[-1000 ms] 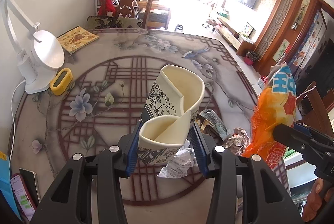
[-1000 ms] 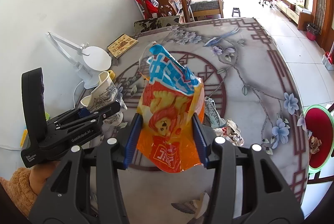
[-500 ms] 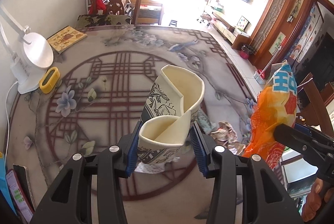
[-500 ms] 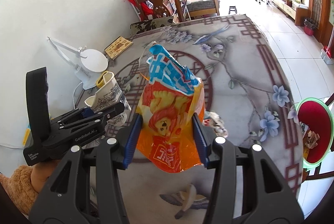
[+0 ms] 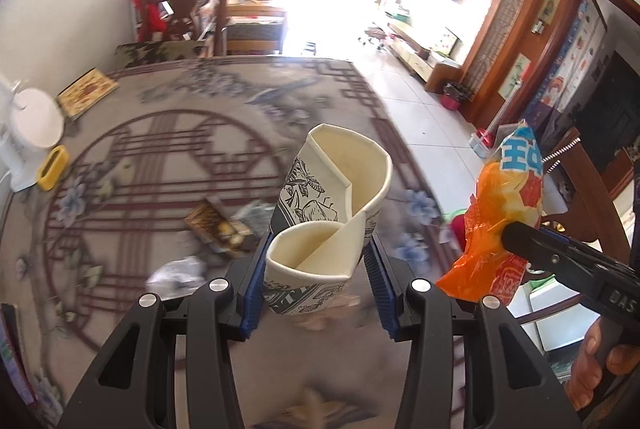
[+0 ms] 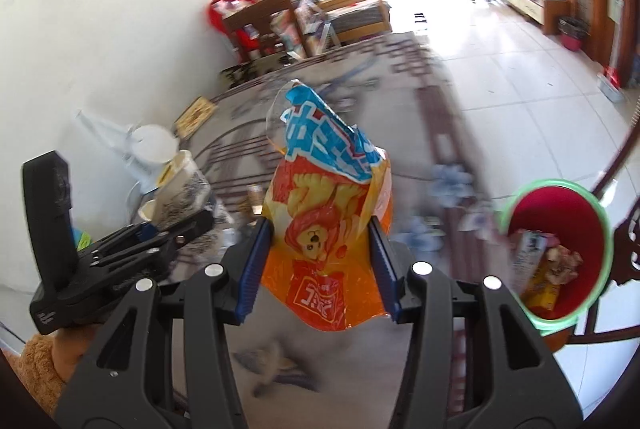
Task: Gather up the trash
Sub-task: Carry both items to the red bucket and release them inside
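A glossy table (image 5: 168, 157) printed with maroon lattice and pale flowers fills a bright tiled room with wooden chairs behind. The left gripper (image 5: 318, 271) clamps two crushed, nested paper cups (image 5: 332, 205). The right gripper (image 6: 320, 269) pinches a crinkly orange snack bag (image 6: 328, 229). A red, green-rimmed bin (image 6: 560, 225) holding trash stands just beside the table.

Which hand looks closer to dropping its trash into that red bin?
Probably the right: its gripper holds the snack bag beside the red bin, while the left gripper with the paper cup sits farther away.
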Demonstrator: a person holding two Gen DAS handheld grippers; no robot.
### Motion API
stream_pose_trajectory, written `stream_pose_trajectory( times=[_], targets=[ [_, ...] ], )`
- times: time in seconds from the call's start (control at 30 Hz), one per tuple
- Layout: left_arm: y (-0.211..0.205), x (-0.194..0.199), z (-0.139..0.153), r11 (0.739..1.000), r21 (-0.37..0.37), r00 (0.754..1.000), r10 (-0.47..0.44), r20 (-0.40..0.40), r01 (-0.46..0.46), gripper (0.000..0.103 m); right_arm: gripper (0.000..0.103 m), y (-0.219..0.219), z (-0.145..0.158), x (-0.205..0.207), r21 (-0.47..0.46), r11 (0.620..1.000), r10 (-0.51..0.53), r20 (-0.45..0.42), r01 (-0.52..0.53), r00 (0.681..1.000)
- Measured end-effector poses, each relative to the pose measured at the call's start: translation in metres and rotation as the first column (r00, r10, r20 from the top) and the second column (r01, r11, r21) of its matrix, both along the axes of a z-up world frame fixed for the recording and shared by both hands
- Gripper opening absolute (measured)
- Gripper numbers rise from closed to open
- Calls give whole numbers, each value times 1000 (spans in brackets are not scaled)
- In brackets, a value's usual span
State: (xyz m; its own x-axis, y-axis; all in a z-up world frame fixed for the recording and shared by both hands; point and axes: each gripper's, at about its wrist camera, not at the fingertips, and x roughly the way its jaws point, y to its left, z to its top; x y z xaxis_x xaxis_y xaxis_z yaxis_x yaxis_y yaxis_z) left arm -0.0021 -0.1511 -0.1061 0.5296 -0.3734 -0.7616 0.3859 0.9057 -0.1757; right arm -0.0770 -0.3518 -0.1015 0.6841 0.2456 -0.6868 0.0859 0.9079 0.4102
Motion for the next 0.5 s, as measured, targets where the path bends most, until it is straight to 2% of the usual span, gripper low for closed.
stream_pose_trajectory(
  times=[0.1,0.2,0.4,0.47,0.5],
  targets=[
    [-39,-4,-2,999,-1,999,-52,-4,52,43,48,-46,-9,-13,-1,996,-85,-20,85,996],
    [-73,-8,-4,994,1,994,-107,-14,107,43,48,-95,-22,-27,-20,980,-196,-57,196,979],
    [-146,-16,-8,972,11,972,-235,-28,236,43,50,-174,-56,-43,-88,932,-361,-138,351,922],
    [-168,-17,-9,962,12,962,-272,-30,273,43,63,-187,-63,-43,-93,927,-373,-141,363,917],
    [-176,-18,-10,958,14,958,-287,-32,287,43,73,-192,-65,-44,-102,921,-388,-141,377,911]
  ],
)
